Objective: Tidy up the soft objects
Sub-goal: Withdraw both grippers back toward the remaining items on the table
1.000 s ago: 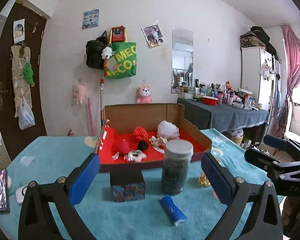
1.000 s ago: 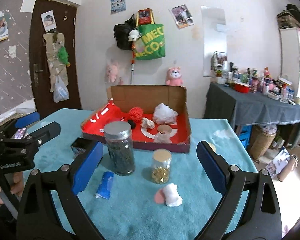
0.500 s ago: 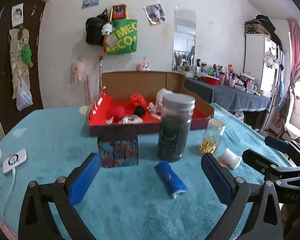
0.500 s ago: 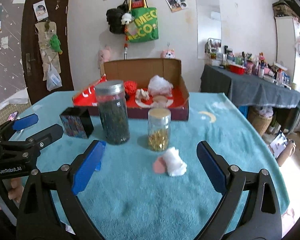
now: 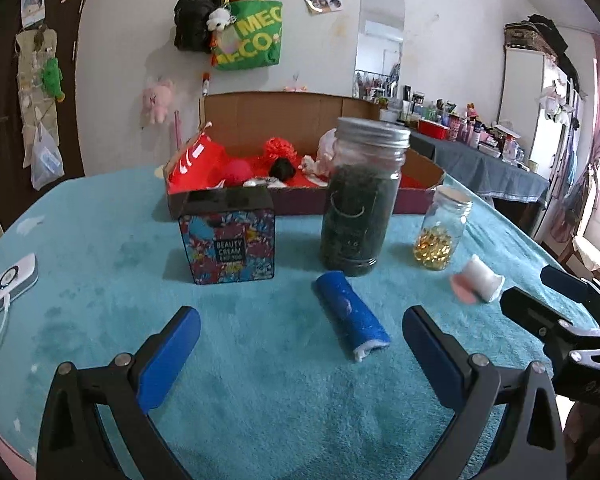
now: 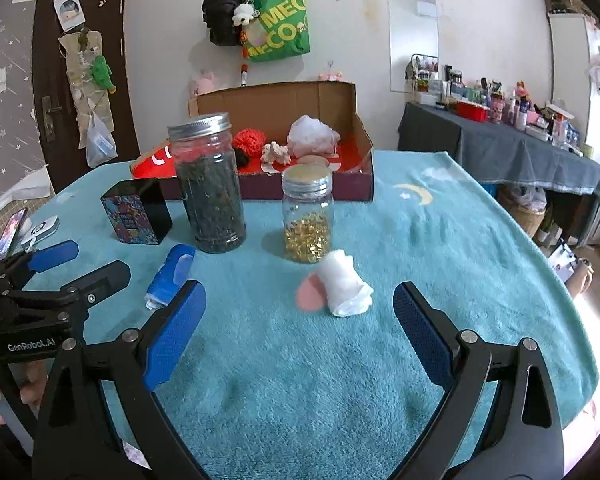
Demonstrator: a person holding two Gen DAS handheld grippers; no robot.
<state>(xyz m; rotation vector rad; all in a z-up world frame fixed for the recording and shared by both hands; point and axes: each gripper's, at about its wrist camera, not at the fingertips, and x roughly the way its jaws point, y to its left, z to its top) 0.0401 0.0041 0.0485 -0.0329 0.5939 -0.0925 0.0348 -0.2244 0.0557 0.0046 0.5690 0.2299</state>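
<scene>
Soft objects: in the left wrist view the blue roll (image 5: 352,316) lies on the teal cloth (image 5: 100,248) just ahead of our left gripper (image 5: 300,356), jaws apart & empty; several already in cardboard box (image 5: 284,112). Right wrist view: white-pink roll (image 6: 340,290) near right gripper (image 6: 300,332), also apart, empty. 2 left, we judge.

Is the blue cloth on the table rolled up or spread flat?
Rolled up. The blue cloth lies as a short cylinder on the teal table cover, its white inner layers visible at the near end.
</scene>
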